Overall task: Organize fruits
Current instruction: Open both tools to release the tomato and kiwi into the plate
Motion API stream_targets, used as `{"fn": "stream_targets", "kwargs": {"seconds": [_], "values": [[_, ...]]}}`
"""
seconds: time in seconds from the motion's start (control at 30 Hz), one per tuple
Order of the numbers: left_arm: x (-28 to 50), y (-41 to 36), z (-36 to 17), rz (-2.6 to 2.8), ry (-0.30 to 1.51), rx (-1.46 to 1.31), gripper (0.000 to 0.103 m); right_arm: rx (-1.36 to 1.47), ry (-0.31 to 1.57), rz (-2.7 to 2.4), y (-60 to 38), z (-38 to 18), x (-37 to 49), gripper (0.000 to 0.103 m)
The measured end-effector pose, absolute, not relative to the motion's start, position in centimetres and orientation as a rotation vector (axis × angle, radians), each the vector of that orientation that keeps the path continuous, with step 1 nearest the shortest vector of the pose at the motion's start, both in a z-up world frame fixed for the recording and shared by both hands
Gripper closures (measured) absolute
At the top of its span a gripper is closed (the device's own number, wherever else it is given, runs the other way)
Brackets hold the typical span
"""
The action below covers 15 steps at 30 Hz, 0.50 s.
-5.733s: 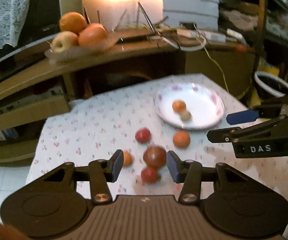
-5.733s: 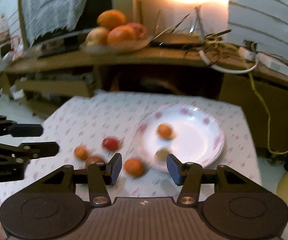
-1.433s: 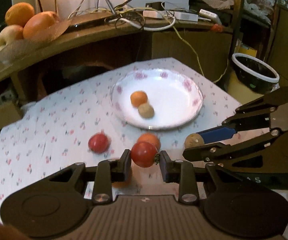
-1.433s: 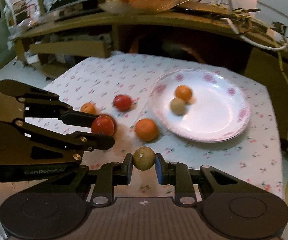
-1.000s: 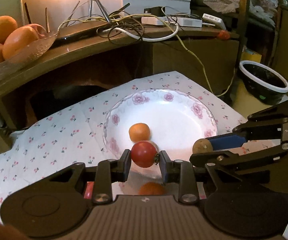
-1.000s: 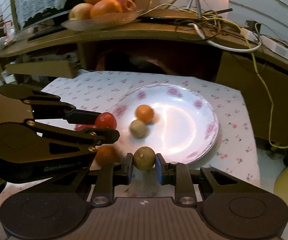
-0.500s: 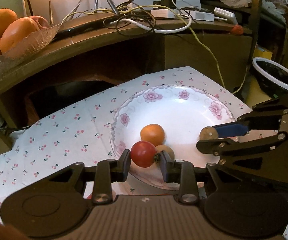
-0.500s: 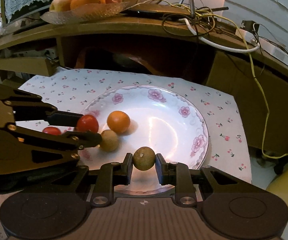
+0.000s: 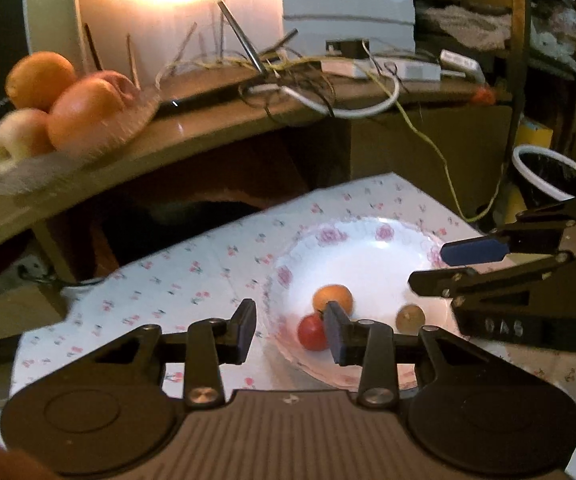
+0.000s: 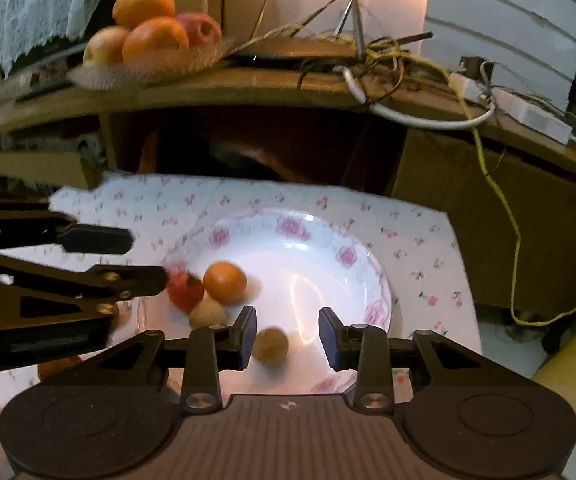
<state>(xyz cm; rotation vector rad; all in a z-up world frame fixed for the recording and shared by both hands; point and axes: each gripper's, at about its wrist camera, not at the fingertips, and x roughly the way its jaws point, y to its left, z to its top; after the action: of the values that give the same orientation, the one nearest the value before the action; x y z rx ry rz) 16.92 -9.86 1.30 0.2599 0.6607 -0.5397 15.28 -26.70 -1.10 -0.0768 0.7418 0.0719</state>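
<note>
A white plate with pink flowers [image 10: 343, 256] [image 9: 371, 244] sits on the floral tablecloth. In it lie an orange fruit [image 10: 224, 282] [image 9: 332, 298], a red fruit [image 10: 185, 290] [image 9: 311, 332] and two small brown fruits [image 10: 270, 345] [image 10: 207, 314]; one brown fruit also shows in the left wrist view [image 9: 409, 319]. My left gripper [image 9: 289, 330] is open and empty over the plate's left rim. My right gripper [image 10: 287, 336] is open and empty just above a brown fruit.
An orange fruit [image 10: 58, 366] lies on the cloth [image 10: 136, 200] left of the plate. A wooden shelf [image 10: 248, 84] behind holds a glass dish of large fruit [image 10: 148, 36] and tangled cables [image 10: 387, 68]. A bin [image 9: 547, 176] stands at the right.
Both grippers have opened. The red fruit has dropped from the left one and the brown fruit from the right one, and both now lie in the plate.
</note>
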Motion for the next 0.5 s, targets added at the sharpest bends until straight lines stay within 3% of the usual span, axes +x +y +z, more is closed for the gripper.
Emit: {"fn": "stream_targets", "kwargs": {"seconds": [0.5], "values": [[12.4,-5.6,2.9,-0.519,0.682,0.218,0.055,-0.011,0.731,0.112,-26.2,0.3,13.7,0.067]]}}
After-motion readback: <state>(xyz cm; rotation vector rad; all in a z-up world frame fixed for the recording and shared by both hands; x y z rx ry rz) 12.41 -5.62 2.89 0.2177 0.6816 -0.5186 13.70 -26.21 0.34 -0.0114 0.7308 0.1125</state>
